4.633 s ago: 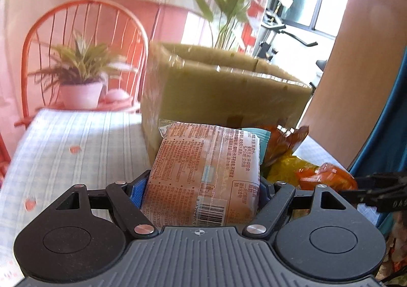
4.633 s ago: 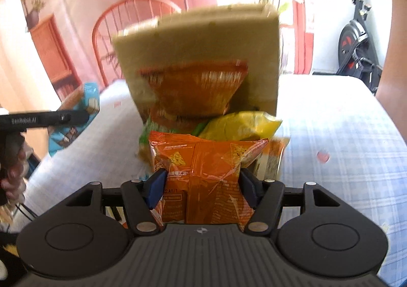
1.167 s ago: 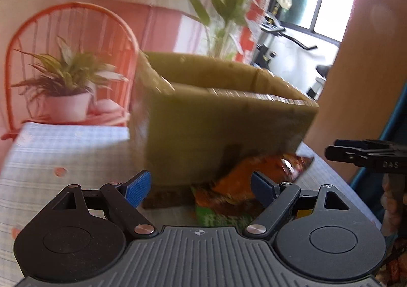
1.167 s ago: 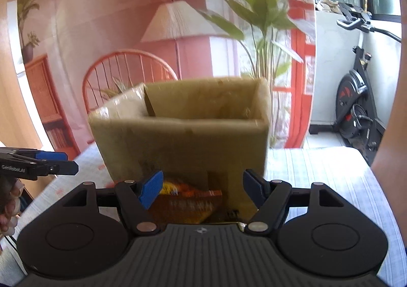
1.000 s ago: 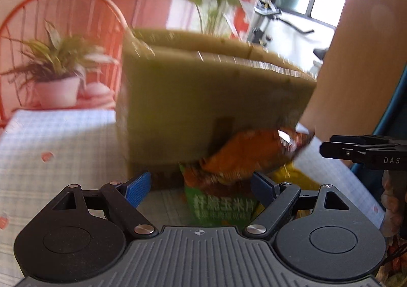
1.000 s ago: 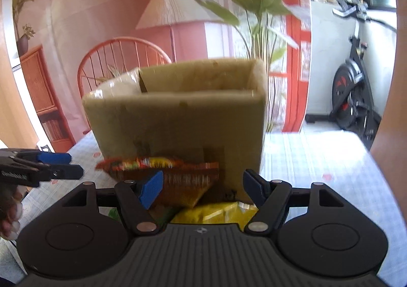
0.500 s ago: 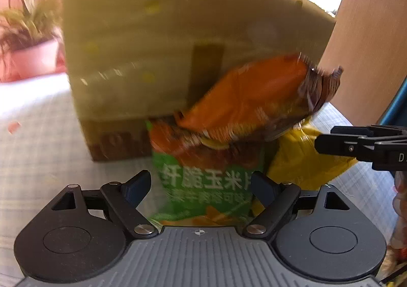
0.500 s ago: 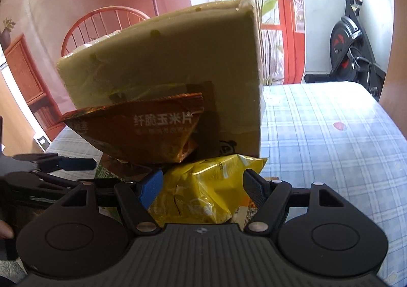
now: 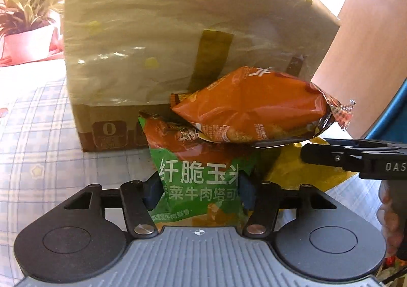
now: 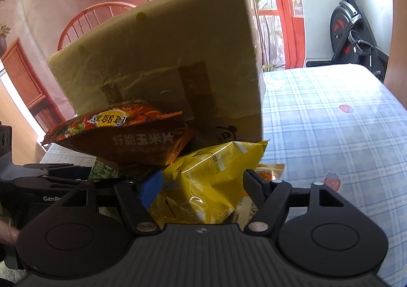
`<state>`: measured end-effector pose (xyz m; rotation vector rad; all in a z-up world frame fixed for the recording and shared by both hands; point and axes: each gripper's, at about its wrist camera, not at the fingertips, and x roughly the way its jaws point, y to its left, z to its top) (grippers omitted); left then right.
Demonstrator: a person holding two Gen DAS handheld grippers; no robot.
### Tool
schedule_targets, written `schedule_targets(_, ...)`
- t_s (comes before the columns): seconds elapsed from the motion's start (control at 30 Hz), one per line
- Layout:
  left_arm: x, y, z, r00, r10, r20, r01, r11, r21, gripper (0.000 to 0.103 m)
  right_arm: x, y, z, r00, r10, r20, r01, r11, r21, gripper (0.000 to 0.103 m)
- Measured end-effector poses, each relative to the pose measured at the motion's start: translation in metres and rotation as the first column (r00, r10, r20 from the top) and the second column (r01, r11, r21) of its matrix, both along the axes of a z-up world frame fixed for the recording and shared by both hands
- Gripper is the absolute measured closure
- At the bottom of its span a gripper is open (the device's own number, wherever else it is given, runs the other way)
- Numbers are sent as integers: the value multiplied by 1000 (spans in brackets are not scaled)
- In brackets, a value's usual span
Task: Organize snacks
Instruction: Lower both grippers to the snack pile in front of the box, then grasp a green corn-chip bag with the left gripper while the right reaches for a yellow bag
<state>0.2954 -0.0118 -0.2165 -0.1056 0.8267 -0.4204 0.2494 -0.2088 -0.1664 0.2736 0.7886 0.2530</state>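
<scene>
A tall cardboard box [image 9: 178,40] stands on the checked tablecloth [image 9: 38,149]; it also shows in the right wrist view [image 10: 162,63]. Snack bags are piled against its front. My left gripper [image 9: 199,189] is shut on a green corn-chip bag [image 9: 201,185]. An orange-brown bag [image 9: 254,109] lies on top of the green one and shows in the right wrist view [image 10: 122,139]. My right gripper [image 10: 202,186] has its jaws around a yellow bag [image 10: 206,180], both fingers touching its sides. The green bag [image 10: 106,170] peeks out to its left.
A potted plant [image 9: 28,27] stands at the back left, before an orange chair [image 10: 96,20]. An exercise bike [image 10: 356,30] is at the far right. Another snack pack [image 10: 267,172] lies under the yellow bag. The tablecloth [image 10: 330,121] stretches right of the box.
Both grippers released their earlier packs, came down to the pile in front of the box and closed: the left on the green bag, the right around the yellow bag.
</scene>
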Motion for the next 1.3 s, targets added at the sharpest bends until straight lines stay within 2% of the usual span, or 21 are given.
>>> schedule_targets(0.13,-6,13,3,1000,19,10,-19,1000,11,43,2,4,-5,1000,6,-15,-6,1000,13,30)
schedule_targets(0.5,-31,57,29,989,129,72,-127,991,-36,43,0,-4,-14,998,-46,-35,49,994,94,31)
schedule_targets(0.57,-37,60,31,987,142,81,-140,990,-24,43,-2,-3,-13,999,-45,-24,47,994,95,42)
schedule_targets(0.67,-42,69,32,983,164,87,-162,986,-28,43,-6,-1,-9,999,-48,-6,48,995,82,48)
schedule_targets(0.87,-51,78,38,971,218,101,-214,976,-44,43,-19,3,-2,998,-61,16,59,996,73,54)
schedule_targets(1.3,-66,101,45,945,312,99,-303,948,-92,43,-38,9,15,998,-31,62,33,999,-18,59)
